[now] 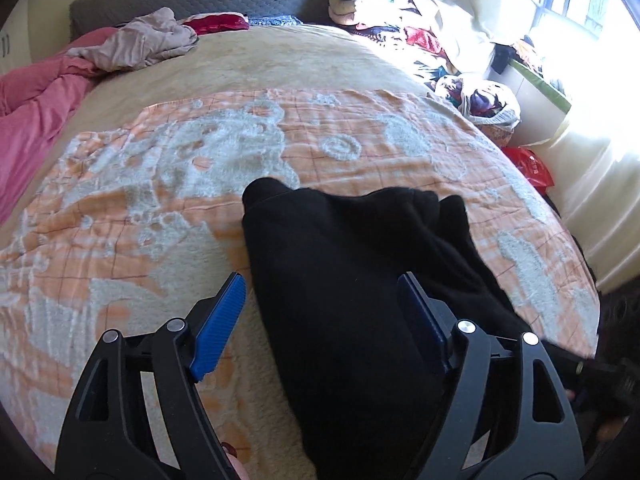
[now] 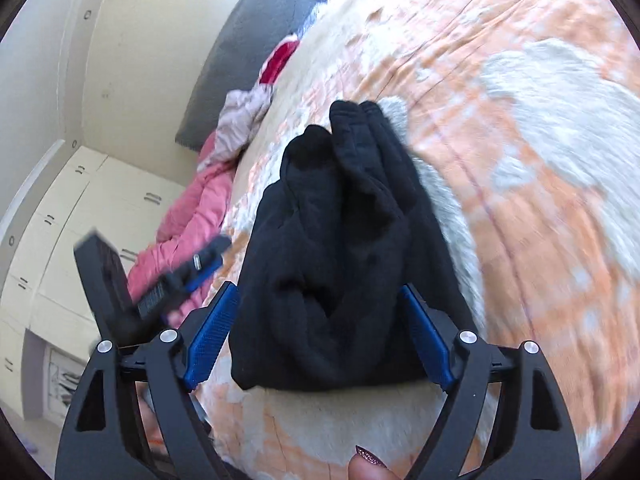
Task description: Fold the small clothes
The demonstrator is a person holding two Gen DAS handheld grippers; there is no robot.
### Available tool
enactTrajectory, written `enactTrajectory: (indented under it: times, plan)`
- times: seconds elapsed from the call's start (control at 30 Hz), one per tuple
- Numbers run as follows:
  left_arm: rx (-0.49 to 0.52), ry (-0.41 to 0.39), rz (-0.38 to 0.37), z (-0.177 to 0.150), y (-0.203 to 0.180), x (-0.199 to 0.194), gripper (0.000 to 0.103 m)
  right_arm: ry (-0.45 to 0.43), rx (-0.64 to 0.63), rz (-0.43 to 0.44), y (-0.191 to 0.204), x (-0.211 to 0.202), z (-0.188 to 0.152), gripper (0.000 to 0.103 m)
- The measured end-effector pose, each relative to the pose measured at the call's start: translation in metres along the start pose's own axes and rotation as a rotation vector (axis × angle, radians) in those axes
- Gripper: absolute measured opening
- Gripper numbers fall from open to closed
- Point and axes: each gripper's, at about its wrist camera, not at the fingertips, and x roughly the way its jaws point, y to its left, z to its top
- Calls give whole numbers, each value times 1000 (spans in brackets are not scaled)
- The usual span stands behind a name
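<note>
Left wrist view: the left gripper (image 1: 320, 320) hangs over a black garment (image 1: 344, 280) lying on the orange-and-white patterned blanket (image 1: 160, 200). Its blue pads (image 1: 218, 328) stand wide apart and clear of the cloth, gripping nothing. The garment runs from 6 o'clock up to the frame's centre, bunched at its far end. A pink quilt (image 1: 36, 120) lies at 9 o'clock, a heap of mixed laundry (image 1: 400, 28) at 1 o'clock.

Right wrist view: the right gripper (image 2: 320, 336) straddles the same black garment (image 2: 332, 260), jaws spread wide on either side of the folded bundle; the pads appear to flank the cloth rather than pinch it. The left gripper (image 2: 192, 268) shows blurred at 9 o'clock, beside the pink quilt (image 2: 200, 208).

With both tongs released, the fold looks laid down. Doing this step well likely means lifting straight away without snagging the thick fabric, then pressing the rumpled far end flat.
</note>
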Motion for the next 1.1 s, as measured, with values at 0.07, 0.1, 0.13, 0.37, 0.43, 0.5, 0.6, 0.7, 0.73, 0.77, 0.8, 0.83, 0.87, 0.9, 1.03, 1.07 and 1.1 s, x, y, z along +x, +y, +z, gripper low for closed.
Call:
enactTrajectory:
  times: [0.07, 0.1, 0.13, 0.37, 0.43, 0.5, 0.6, 0.7, 0.73, 0.77, 0.8, 0.83, 0.87, 0.9, 1.03, 1.07, 1.1]
  plan:
    - [26, 13, 21, -12, 3, 2, 70, 37, -1, 34, 2, 10, 11, 82]
    - [35, 23, 22, -16, 3, 4, 70, 63, -11, 33, 2, 16, 16, 82]
    - [42, 32, 15, -20, 3, 7, 70, 81, -23, 23, 1, 22, 22, 82]
    - [80, 14, 25, -34, -6, 9, 71, 207, -193, -42, 10, 42, 41, 81]
    - [77, 9, 22, -37, -9, 9, 71, 212, -238, -68, 16, 42, 33, 81]
    - [76, 8, 25, -38, -11, 11, 71, 185, -295, -113, 23, 45, 31, 61]
    - [71, 3, 23, -36, -14, 8, 71, 137, -472, -200, 36, 46, 28, 22]
    - [55, -5, -17, -34, -16, 3, 71, 54, -560, -186, 50, 24, 25, 21]
    - [50, -6, -30, -34, -17, 3, 72, 30, -586, -208, 50, 21, 26, 21]
    - [43, 1, -43, -35, -17, 5, 74, 22, -594, -248, 45, 19, 27, 21]
    - [36, 16, -56, -36, -18, 8, 75, 31, -583, -283, 40, 27, 31, 21]
    - [31, 31, -65, -38, -19, 12, 75, 56, -558, -318, 30, 30, 32, 21]
    - [32, 38, -67, -41, -22, 15, 75, 87, -522, -324, 19, 31, 32, 22]
    - [37, 38, -61, -43, -23, 17, 75, 105, -489, -318, 12, 34, 34, 26]
    - [20, 38, -71, -46, -20, 17, 75, 119, -396, -272, -1, 32, 38, 33]
    - [16, 40, -73, -45, -20, 16, 75, 119, -385, -269, -1, 31, 37, 35]
    - [17, 40, -72, -45, -20, 16, 75, 121, -382, -270, -1, 30, 35, 37]
